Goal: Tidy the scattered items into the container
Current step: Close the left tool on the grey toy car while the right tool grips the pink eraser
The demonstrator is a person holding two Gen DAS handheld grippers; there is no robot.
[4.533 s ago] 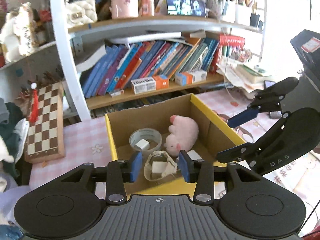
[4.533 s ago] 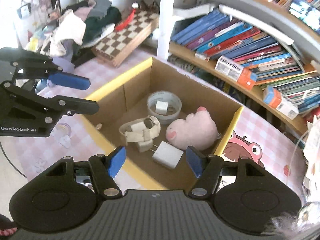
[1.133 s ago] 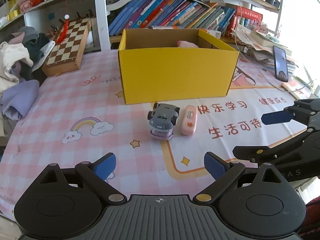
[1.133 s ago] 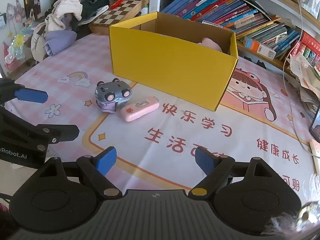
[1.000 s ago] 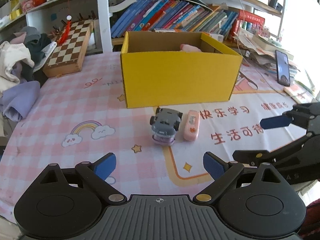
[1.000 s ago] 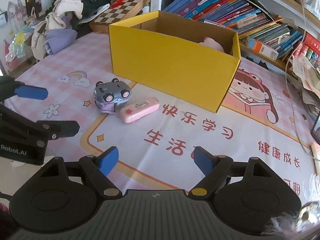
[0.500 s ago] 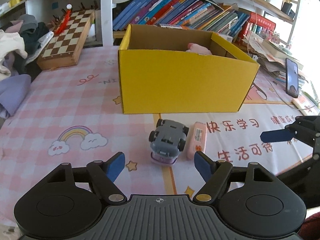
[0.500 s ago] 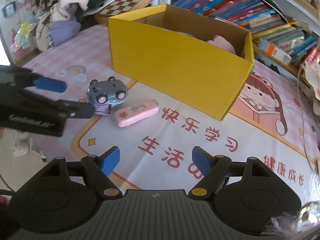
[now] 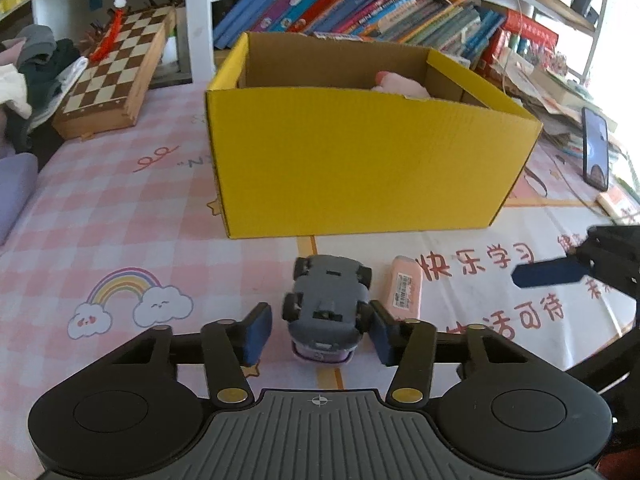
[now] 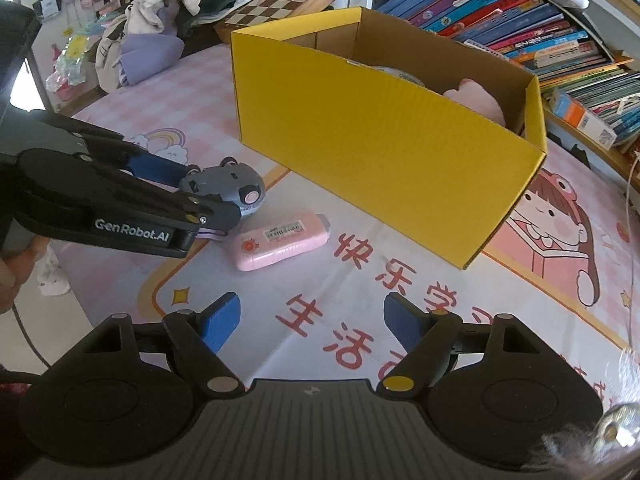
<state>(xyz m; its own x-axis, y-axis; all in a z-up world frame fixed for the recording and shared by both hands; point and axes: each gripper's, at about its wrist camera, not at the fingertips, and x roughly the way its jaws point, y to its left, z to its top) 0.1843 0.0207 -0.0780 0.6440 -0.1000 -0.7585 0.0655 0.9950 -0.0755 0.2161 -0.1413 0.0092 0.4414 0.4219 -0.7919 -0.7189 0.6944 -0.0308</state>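
Two left: toy car & pink case, on tabletop beside box.
Box: plush, tape roll in.
Left hand-held gripper: jaws just been closing round car, small gap showing.
Right hand-held gripper: wide, empty.

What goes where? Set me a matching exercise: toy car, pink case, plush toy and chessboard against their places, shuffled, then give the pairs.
Things
1. grey toy car
2. pink case
3. pink plush toy
4. chessboard

Places
A. inside the yellow box
B. next to the pile of clothes
C. between the fingers of the left gripper
D. flat on the mat, outside any gripper

Pairs: 1-C, 2-D, 3-A, 4-B

The left gripper's fingers have just been closing around the car; a gap shows at one pad.
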